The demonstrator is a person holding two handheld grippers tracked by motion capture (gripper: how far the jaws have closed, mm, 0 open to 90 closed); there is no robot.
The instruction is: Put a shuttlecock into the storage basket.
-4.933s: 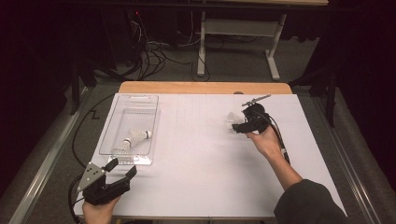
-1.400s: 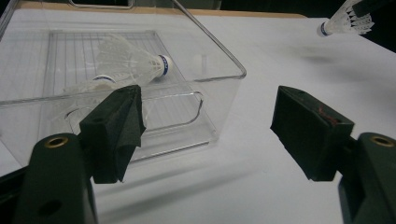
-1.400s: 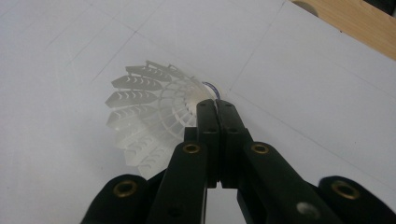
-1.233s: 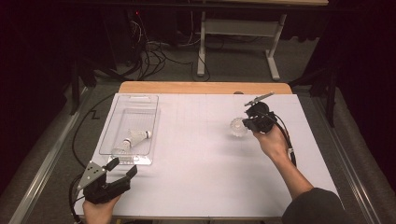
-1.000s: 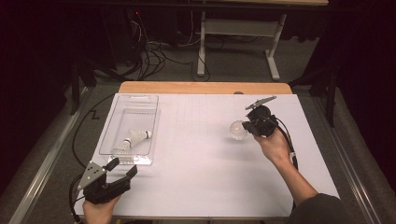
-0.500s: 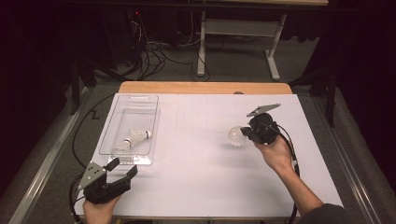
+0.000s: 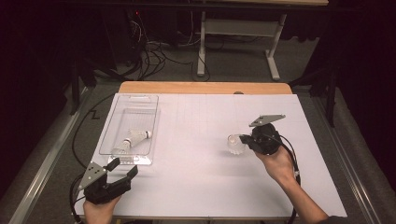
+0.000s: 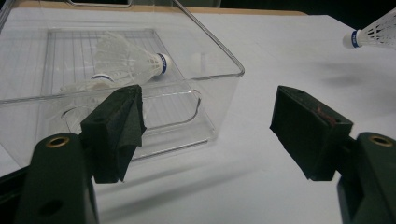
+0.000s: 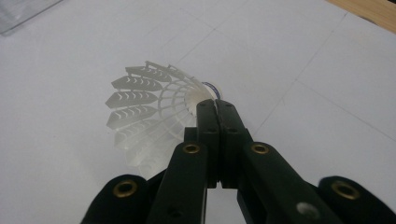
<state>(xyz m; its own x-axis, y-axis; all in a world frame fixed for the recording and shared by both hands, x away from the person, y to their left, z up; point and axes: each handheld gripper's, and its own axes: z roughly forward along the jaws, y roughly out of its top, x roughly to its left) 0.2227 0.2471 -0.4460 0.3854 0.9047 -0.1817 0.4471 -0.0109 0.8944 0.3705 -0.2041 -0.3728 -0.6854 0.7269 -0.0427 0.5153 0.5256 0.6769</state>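
Since a second ago, the shuttlecock (image 7: 236,144) is carried nearer the person, clamped in the closed right tongs (image 7: 246,141) above the table (image 7: 196,186); a transfer to the clear bin (image 7: 154,122) is judged underway. The left tongs (image 7: 122,168) are held wide open, empty. The pinch near the cork is revealed in the right gripper view.

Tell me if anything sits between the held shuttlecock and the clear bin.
Nothing visible does. The right claw holds the shuttlecock over bare white tabletop, and the clear bin stands open-topped at the left.
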